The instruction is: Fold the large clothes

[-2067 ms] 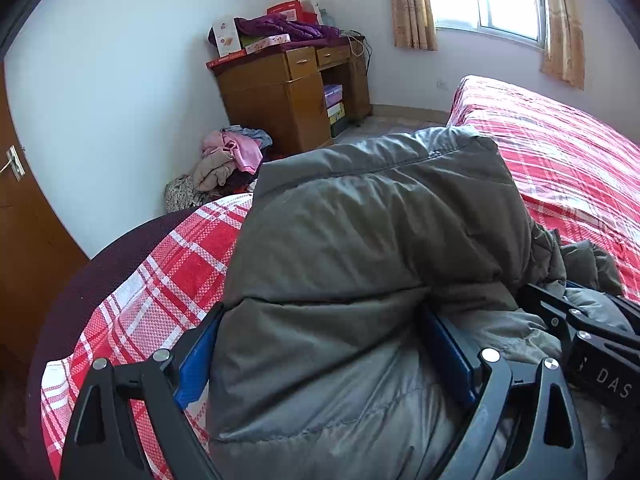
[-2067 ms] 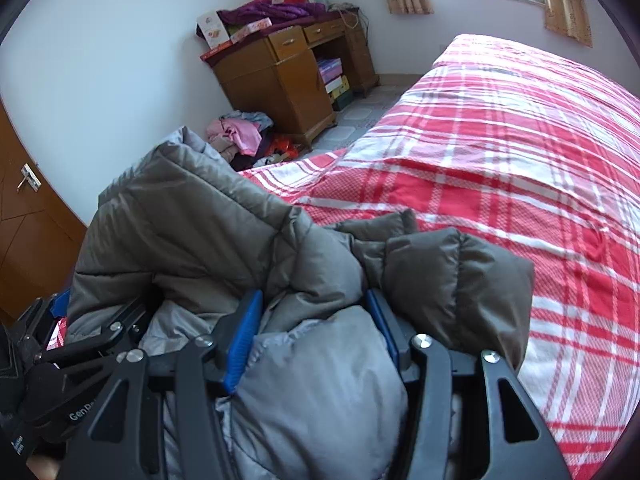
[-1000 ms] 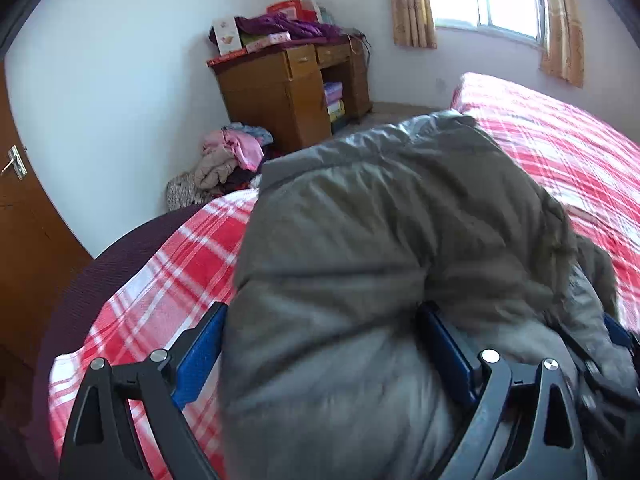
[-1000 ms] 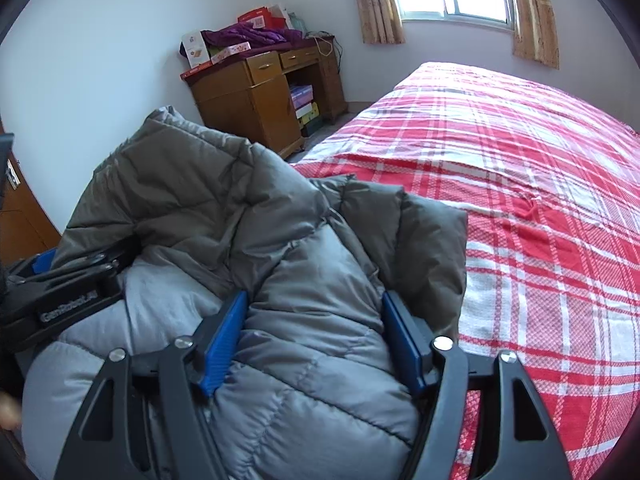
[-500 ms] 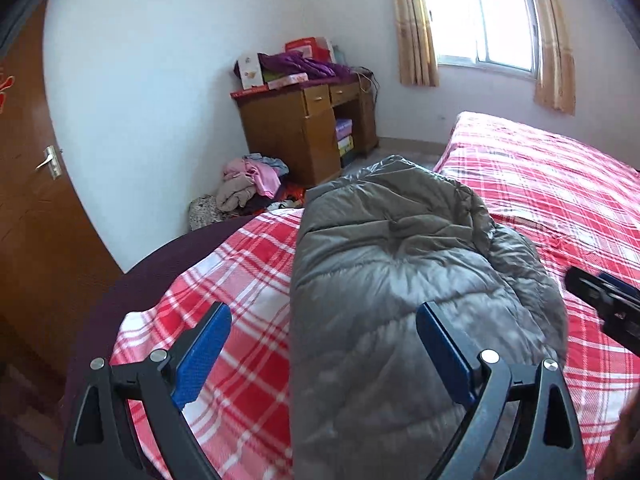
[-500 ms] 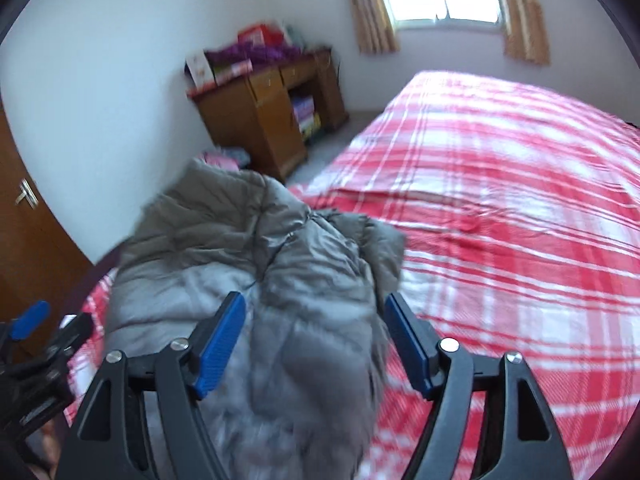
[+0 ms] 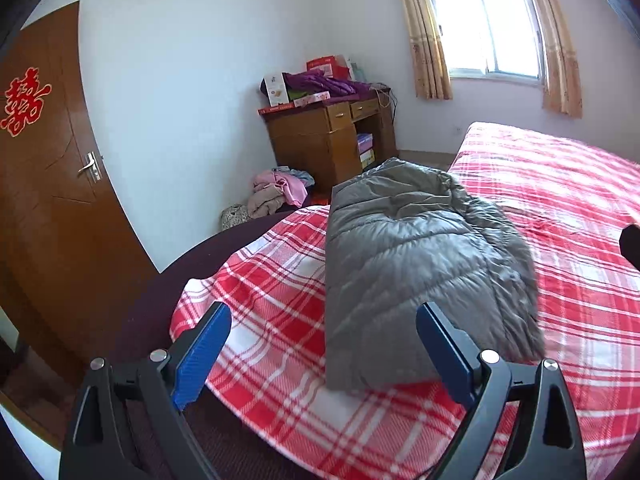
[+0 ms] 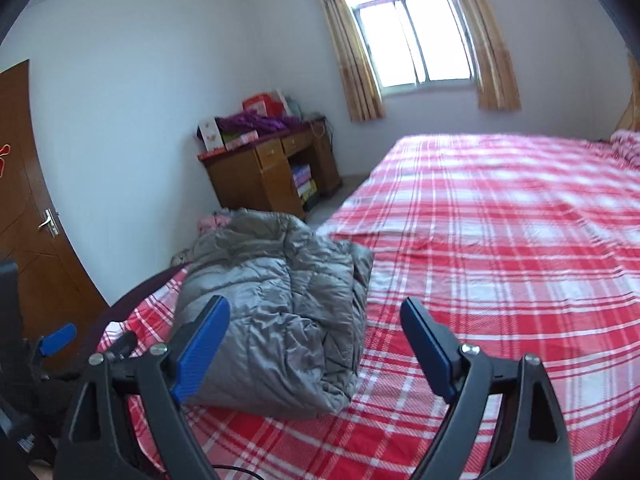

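Left wrist view shows the left gripper (image 7: 320, 352) with its jaws spread wide and empty; the folded grey jacket (image 7: 416, 256) lies on the red plaid bed (image 7: 568, 208) just ahead of them. The right gripper (image 8: 314, 344) has just been opening its jaws, nothing between them, the jacket lying ahead toward their left side.

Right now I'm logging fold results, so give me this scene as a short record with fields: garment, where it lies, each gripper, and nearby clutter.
garment: grey puffer jacket, folded into a compact bundle
location: on the red plaid bedspread, near the bed's corner
left gripper: open, nothing between the jaws, clear of the jacket
right gripper: open, jaws have just been opening, nothing held
clutter: clothes pile on the floor beside the wooden desk
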`<action>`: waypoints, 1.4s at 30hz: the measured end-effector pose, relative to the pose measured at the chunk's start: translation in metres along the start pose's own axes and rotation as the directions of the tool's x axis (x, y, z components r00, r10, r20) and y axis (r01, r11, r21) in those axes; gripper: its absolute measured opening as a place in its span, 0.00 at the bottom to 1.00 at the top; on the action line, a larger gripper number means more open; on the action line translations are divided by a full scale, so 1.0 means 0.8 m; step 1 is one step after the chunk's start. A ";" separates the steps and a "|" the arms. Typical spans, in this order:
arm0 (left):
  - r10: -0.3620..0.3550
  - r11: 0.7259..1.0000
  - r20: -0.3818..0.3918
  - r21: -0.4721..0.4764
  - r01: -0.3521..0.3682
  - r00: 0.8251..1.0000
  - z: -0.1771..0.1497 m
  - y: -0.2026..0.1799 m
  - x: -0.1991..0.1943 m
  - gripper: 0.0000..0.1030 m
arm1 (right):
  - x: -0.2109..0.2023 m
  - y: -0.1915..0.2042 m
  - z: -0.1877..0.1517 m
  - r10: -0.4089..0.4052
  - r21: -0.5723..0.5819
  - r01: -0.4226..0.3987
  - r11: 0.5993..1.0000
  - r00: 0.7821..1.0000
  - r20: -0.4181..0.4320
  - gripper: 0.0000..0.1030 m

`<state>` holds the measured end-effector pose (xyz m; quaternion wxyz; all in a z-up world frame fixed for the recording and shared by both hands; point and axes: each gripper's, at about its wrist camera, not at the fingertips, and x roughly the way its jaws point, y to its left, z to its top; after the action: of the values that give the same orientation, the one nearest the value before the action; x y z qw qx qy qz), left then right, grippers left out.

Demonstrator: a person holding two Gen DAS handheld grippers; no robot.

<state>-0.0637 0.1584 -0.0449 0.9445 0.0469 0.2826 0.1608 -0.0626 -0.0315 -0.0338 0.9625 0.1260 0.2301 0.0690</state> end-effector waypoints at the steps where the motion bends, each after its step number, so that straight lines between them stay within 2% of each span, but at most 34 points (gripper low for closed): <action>1: -0.016 1.000 0.003 -0.013 0.016 1.000 -0.004 0.004 -0.010 0.91 | -0.013 0.003 0.001 -0.011 -0.006 0.011 1.000 1.000 0.017 0.93; 5: -0.046 0.997 -0.010 -0.059 0.046 0.999 -0.017 0.016 -0.043 0.91 | -0.047 0.008 -0.005 -0.039 -0.036 0.041 0.999 0.997 0.063 0.96; 8: -0.079 0.995 -0.025 -0.066 0.077 0.997 -0.027 0.022 -0.062 0.91 | -0.064 0.011 -0.012 -0.061 -0.040 0.064 0.997 0.997 0.052 0.96; 10: -0.118 0.991 -0.010 -0.070 0.117 0.993 -0.034 0.027 -0.081 0.91 | -0.078 0.013 -0.017 -0.071 -0.034 0.072 0.997 0.996 0.047 0.96; 14: -0.136 0.989 0.024 -0.063 0.137 0.990 -0.039 0.037 -0.116 0.91 | -0.111 0.020 -0.018 -0.072 -0.041 0.074 0.996 0.995 0.068 0.96; 20: -0.117 0.991 0.136 -0.056 0.125 0.984 -0.039 0.063 -0.176 0.91 | -0.165 0.037 -0.011 -0.085 -0.050 0.094 0.994 0.984 0.154 0.99; 27: -0.074 0.995 0.274 -0.041 0.089 0.959 -0.034 0.078 -0.231 0.91 | -0.208 0.067 -0.010 -0.028 -0.097 0.052 0.994 0.970 0.241 1.00; 38: -0.113 0.986 0.322 -0.078 0.145 0.940 -0.033 0.090 -0.261 0.92 | -0.235 0.078 -0.014 -0.016 -0.129 0.059 0.990 0.951 0.310 1.00; 42: -0.111 0.988 0.321 -0.068 0.140 0.941 -0.034 0.084 -0.264 0.92 | -0.241 0.081 -0.018 -0.021 -0.142 0.071 0.987 0.944 0.329 1.00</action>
<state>-0.2636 0.1523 0.0543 0.9870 0.0116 0.1226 0.1033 -0.2448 -0.0032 0.0538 0.9954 0.0564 0.0645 0.0421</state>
